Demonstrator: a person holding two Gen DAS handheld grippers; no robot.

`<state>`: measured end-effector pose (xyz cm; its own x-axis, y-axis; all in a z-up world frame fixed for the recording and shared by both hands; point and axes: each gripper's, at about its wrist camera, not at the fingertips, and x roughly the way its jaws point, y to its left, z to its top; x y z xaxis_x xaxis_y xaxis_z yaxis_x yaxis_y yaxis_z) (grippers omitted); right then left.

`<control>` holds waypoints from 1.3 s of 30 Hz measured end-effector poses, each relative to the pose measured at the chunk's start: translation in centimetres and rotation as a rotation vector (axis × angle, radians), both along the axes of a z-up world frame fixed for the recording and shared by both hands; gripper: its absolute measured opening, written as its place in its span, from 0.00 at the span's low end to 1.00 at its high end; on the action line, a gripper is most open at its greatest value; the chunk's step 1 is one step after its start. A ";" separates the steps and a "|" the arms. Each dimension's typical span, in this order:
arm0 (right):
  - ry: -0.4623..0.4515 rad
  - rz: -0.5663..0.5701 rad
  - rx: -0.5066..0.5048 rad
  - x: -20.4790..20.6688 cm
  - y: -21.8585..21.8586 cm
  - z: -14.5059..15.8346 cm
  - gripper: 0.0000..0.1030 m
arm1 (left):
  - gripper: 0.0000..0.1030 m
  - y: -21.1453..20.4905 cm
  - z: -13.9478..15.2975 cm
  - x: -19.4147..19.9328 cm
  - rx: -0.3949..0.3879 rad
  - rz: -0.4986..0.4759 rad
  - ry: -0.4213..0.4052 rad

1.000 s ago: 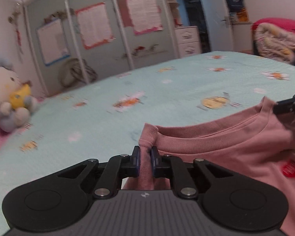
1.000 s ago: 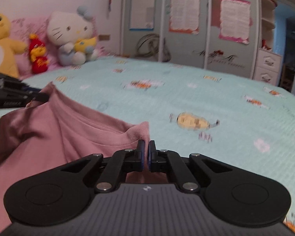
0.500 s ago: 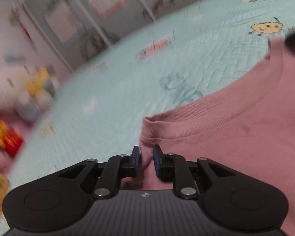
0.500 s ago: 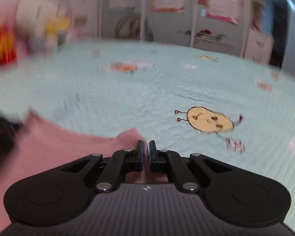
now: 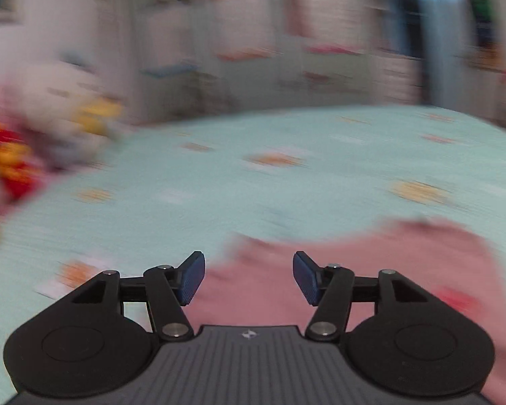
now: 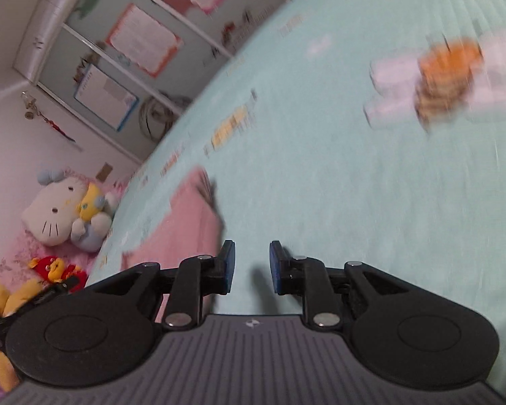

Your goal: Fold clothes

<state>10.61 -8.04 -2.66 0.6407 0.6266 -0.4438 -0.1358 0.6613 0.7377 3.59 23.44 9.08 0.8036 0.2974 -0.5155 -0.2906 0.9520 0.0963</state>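
Pink shirt (image 5: pixel 371 270) lies loose on the bed (image 5: pixel 286 185); my left gripper (image 5: pixel 249 278) and right gripper (image 6: pixel 248 266) gape wide, empty. Blurred views, so I'd risk regrasping crooked.

You face a mint bedspread (image 6: pixel 354 185) with cartoon prints; plush toys (image 6: pixel 64 212) crowd its far-left corner, and poster-covered wardrobe doors (image 6: pixel 141 44) line the wall beyond.

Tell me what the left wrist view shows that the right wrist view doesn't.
Only the left wrist view shows a doorway, blurred, and the left gripper, open over the pink garment. Only the right wrist view shows the right gripper, open above bare bedspread, and a sharp white cat plush. Both show garment, bedspread and wardrobe posters.
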 end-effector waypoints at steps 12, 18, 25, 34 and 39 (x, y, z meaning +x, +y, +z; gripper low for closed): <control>0.011 0.034 0.251 1.8 -2.8 -1.4 0.20 | 0.83 -23.0 -5.7 5.7 0.480 -0.330 0.216; 0.015 -0.004 0.254 1.9 -3.6 -1.5 0.20 | 0.89 -21.0 -8.5 7.7 0.570 -0.245 0.319; 0.011 -0.004 0.206 2.0 -3.1 -1.3 0.21 | 0.14 -18.6 -7.2 7.8 0.340 -0.251 0.275; 0.004 0.008 0.181 1.9 -2.3 -0.7 0.31 | 0.06 -7.4 -5.6 5.4 -0.548 -0.179 -0.039; -0.011 0.072 0.149 1.8 -0.8 -0.1 0.35 | 0.06 -4.8 -8.8 3.5 -0.837 -0.132 -0.145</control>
